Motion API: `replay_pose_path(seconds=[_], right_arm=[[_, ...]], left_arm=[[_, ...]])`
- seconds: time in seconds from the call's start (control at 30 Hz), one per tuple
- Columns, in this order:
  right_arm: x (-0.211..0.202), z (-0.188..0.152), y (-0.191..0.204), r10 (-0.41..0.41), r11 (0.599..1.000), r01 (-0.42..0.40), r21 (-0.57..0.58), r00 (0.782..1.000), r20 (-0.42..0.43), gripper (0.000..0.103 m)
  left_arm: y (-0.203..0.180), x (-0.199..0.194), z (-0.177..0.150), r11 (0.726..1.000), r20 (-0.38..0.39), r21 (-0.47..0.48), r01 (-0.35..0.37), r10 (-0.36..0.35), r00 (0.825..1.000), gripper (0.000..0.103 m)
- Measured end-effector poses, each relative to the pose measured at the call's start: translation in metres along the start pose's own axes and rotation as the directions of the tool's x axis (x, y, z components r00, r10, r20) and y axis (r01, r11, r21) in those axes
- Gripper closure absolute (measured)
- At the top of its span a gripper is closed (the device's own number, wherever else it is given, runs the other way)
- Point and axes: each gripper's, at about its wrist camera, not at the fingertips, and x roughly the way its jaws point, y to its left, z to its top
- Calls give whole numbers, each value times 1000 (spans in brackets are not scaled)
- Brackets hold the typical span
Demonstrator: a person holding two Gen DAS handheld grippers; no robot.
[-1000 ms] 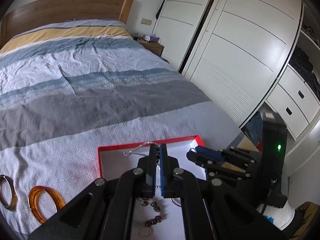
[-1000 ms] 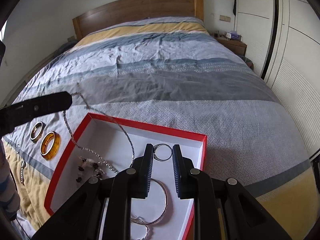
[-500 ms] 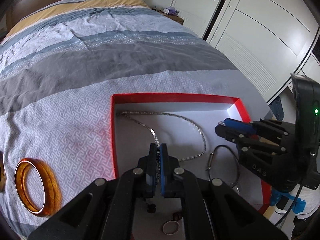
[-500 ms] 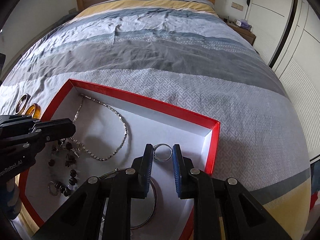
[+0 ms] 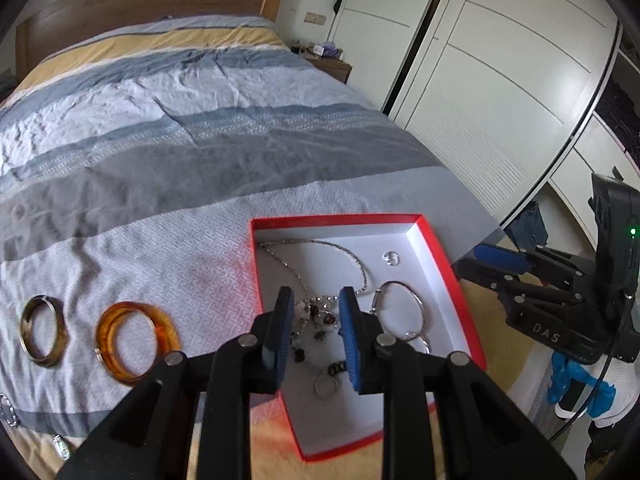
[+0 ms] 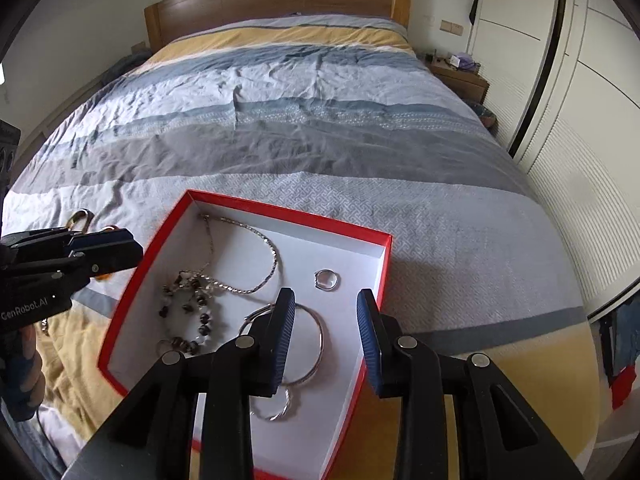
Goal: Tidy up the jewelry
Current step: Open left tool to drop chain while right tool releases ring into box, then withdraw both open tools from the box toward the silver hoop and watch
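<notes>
A red box with a white inside lies on the bed. In it are a silver chain necklace, a beaded bracelet, a silver bangle and a silver ring. An amber bangle and a metal bangle lie on the bedspread left of the box. My left gripper is open and empty above the box. My right gripper is open and empty above the box's right side.
The striped bedspread stretches to a wooden headboard. White wardrobe doors stand to the right, with a bedside table beyond. A small item lies near the bed's front edge.
Both grippers have opened. The necklace now lies in the box, released by the left gripper. The ring now lies in the box, released by the right gripper. Both grippers have pulled back.
</notes>
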Motion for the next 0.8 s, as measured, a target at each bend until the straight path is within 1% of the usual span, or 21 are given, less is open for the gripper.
replay_pose_path(seconds=[0.03, 0.13, 0.23, 0.4, 0.47, 0.5, 0.53, 0.63, 0.7, 0.8], right_arm=[[-16, -2, 3, 2, 1000, -2, 4, 1000, 17, 69], [-65, -10, 16, 16, 1000, -17, 8, 997, 72, 64], [-108, -22, 31, 46, 999, -49, 22, 991, 122, 61], [-169, -43, 61, 95, 994, -102, 27, 977, 189, 61], [-190, -53, 74, 104, 994, -110, 21, 973, 208, 61], [-198, -58, 78, 109, 993, -115, 19, 971, 215, 61], [-207, -62, 83, 114, 992, -121, 19, 968, 221, 61], [-230, -75, 94, 126, 990, -136, 24, 961, 245, 61], [-244, -81, 101, 134, 988, -148, 32, 955, 264, 61], [-264, -89, 114, 140, 987, -156, 32, 947, 289, 61]], left_arm=[[3, -18, -2, 1000, 18, 8, -11, 11, 1000, 81], [15, -83, -18, 997, 75, 36, -75, 72, 995, 81], [30, -140, -36, 990, 97, 34, -138, 134, 986, 81], [64, -237, -76, 965, 156, -14, -262, 261, 953, 80], [77, -272, -93, 955, 170, -45, -294, 298, 939, 78], [83, -289, -103, 949, 178, -59, -311, 316, 932, 73], [88, -304, -111, 942, 186, -69, -328, 335, 924, 71], [100, -344, -136, 929, 208, -100, -355, 369, 906, 71], [107, -365, -149, 924, 221, -117, -363, 380, 898, 71], [115, -392, -167, 914, 249, -133, -384, 406, 879, 70]])
